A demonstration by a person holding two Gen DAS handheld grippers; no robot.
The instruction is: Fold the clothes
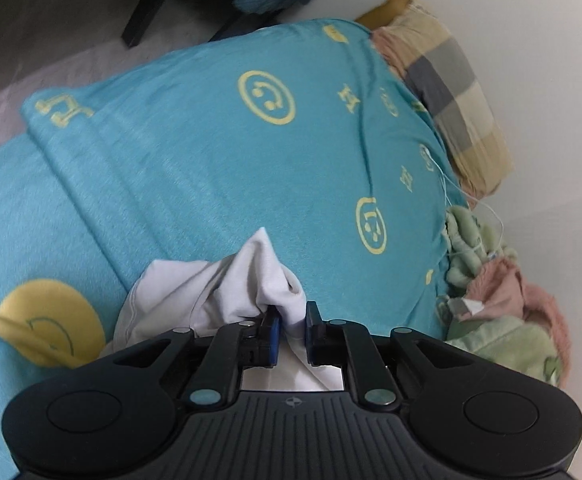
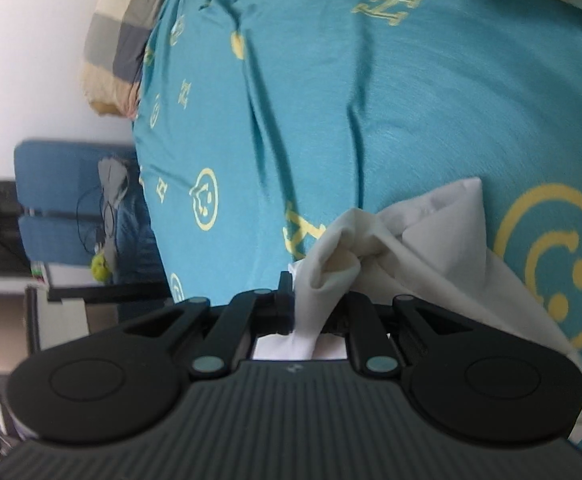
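A white cotton garment [image 1: 211, 292] lies on the turquoise bedsheet with yellow smiley prints [image 1: 195, 152], bunched just ahead of the left claw [image 1: 289, 320]. A checked beige-and-grey pillow [image 1: 451, 92] sits at the bed's far right edge, a green-and-pink fleece blanket [image 1: 503, 304] nearer, beside the wall.

White garment [image 1: 247, 280]: plain, thin, soft cloth, bunched and creased rather than lying flat. In the left wrist view a gathered fold is sitting pinched between the blue pads of the left hand-held gripper [image 1: 292, 330], a peak of cloth pointing up and away, the rest trailing left over the teal bed sheet [image 1: 195, 160]. In the right wrist view the white garment [image 2: 431, 232] is bunching inside the right hand-held gripper [image 2: 313, 304], spreading right in loose folds.
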